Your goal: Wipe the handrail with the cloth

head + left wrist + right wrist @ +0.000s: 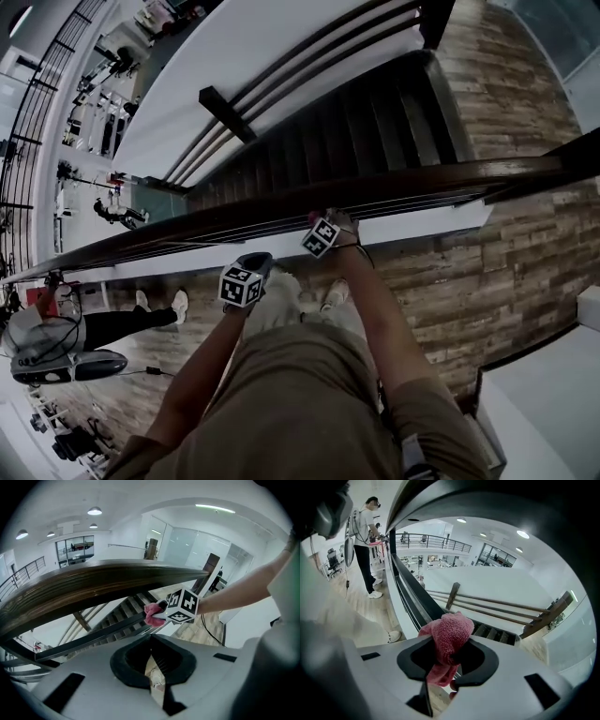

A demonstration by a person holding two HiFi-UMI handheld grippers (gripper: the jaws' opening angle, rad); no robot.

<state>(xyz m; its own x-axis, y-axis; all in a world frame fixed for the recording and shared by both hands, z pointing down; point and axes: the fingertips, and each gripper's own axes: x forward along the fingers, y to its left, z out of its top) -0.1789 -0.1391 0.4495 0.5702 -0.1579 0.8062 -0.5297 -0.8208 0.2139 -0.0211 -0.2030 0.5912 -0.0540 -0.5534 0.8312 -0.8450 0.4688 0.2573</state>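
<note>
The dark wooden handrail [281, 208] runs from lower left to upper right across the head view. My right gripper [325, 225] is at its near side, shut on a pink cloth [449, 637] that bulges out of the jaws. From the left gripper view the cloth [152, 613] shows beside the marker cube, by the dark bars under the handrail [93, 581]. Whether the cloth touches the wood I cannot tell. My left gripper [251, 272] hangs lower left of the right one, a little off the rail. Its jaws [151, 648] are shut with nothing between them.
Beyond the rail a dark staircase [375, 122] drops away, with a second handrail [281, 84] along a white wall. A person [363, 522] stands by the rail at the far left. Wood-look flooring [487, 272] lies under my feet.
</note>
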